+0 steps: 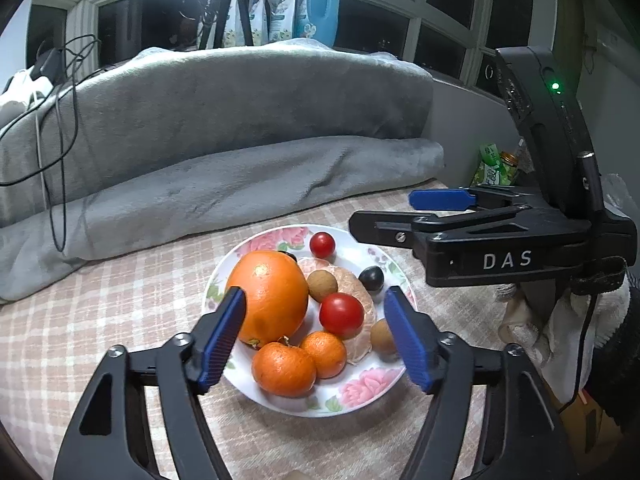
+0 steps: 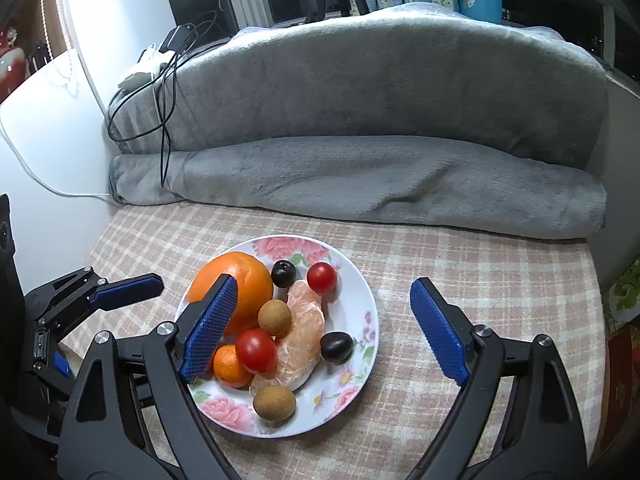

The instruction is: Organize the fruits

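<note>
**Currently: both claws open above the loaded fruit plate**

Presently, all fruit is seen gathered on one floral plate [image 1: 362, 394], which rests on a surface covered with a checked cloth [image 2: 460, 280]. Whether that surface is a worktop or a bed cannot be told. A folded grey blanket [image 2: 360, 176] is laid along the far edge of the cloth.

Plate contents:
- A large orange [image 1: 266, 296] is placed at the left side of the plate.
- A peeled citrus [image 2: 304, 336] lies in the middle, touching the orange's neighbours.
- Two small mandarins [image 1: 284, 368] are set at the near edge, touching each other.
- Two red cherry tomatoes are present: one [image 1: 341, 315] resting on the peeled citrus, one [image 1: 322, 245] near the far rim.
- Two brown round fruits [image 2: 274, 317] and two dark round fruits [image 2: 336, 346] are distributed around the citrus.

Claw state:
- The left claw [image 1: 316, 340] is held wide open just above the near side of the plate. Nothing is gripped; its pads stand apart from the fruit.
- The right claw [image 2: 324, 328] is likewise spread wide, with nothing gripped. One finger is seen over the orange, the other over bare cloth to the right of the plate.
</note>
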`<state>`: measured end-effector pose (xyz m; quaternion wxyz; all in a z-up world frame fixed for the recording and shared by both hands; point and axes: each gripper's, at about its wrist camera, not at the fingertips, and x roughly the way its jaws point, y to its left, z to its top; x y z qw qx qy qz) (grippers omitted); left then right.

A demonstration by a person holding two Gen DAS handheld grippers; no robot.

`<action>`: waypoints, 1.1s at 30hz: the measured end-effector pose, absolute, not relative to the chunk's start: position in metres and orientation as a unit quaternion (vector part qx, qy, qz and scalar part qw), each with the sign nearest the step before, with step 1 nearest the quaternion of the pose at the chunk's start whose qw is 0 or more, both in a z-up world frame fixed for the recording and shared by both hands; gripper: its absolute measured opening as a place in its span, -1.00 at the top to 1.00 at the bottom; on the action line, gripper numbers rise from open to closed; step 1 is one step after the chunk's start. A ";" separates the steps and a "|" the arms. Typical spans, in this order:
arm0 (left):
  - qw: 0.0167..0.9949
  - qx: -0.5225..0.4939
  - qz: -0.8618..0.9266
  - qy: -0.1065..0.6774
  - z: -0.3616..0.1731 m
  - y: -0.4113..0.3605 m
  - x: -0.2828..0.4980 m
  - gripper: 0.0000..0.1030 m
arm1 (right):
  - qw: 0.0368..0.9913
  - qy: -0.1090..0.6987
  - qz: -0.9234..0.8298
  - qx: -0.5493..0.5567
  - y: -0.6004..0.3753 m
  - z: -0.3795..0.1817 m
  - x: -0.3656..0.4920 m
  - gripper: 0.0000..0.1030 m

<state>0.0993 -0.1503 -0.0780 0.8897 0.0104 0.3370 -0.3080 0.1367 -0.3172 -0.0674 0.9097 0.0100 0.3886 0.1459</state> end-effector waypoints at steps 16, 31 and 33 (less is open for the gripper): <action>0.898 0.001 -0.278 0.341 -0.077 -0.137 0.093 -0.53 | 0.935 0.344 0.089 -0.012 -0.313 -0.047 0.108 -0.96; 0.916 -0.012 -0.241 0.320 -0.062 -0.116 0.070 -0.53 | 0.946 0.316 0.065 0.015 -0.318 -0.037 0.082 -0.96; 0.920 -0.006 -0.234 0.315 -0.059 -0.114 0.065 -0.53 | 0.949 0.310 0.059 0.017 -0.318 -0.035 0.075 -0.97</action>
